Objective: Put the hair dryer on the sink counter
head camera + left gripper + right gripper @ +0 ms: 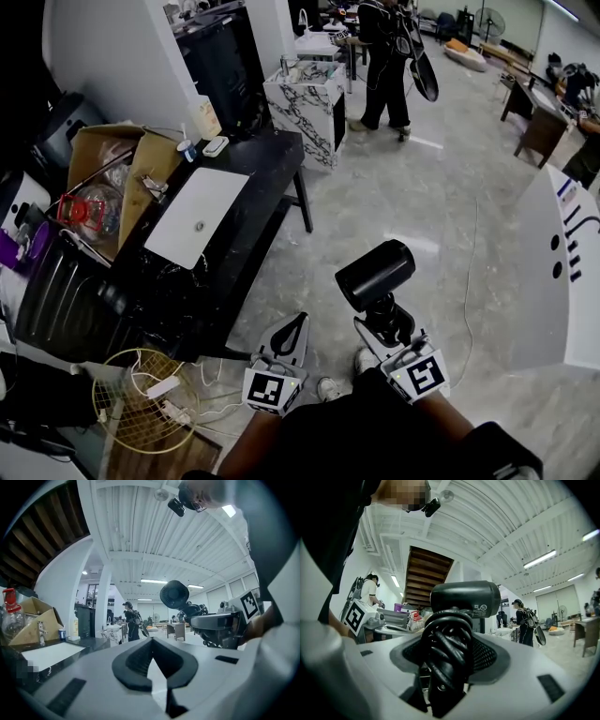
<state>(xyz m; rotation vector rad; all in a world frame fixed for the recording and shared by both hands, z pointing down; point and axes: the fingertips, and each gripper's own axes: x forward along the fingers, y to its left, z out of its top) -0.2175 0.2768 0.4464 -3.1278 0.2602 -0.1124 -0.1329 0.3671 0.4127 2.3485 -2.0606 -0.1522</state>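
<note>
A black hair dryer (375, 272) with its cord wound round the handle stands upright in my right gripper (382, 323), whose jaws are shut on the handle. In the right gripper view the coiled cord and handle fill the jaws (450, 653), with the dryer's barrel (464, 597) above them. My left gripper (292, 333) hangs beside it, shut with nothing held; its pads (133, 658) meet at the tips. The black sink counter (267, 164) with a white basin (197, 217) stands to the left and ahead of both grippers. The left gripper view also shows the dryer (174, 594).
A cardboard box (103, 159) and a faucet (155, 187) sit at the counter's far side. A wire basket (141, 398) with cables lies on the floor near my left. A marble cabinet (305, 98) and a person (384, 56) are further back. A white table (553, 272) borders the right.
</note>
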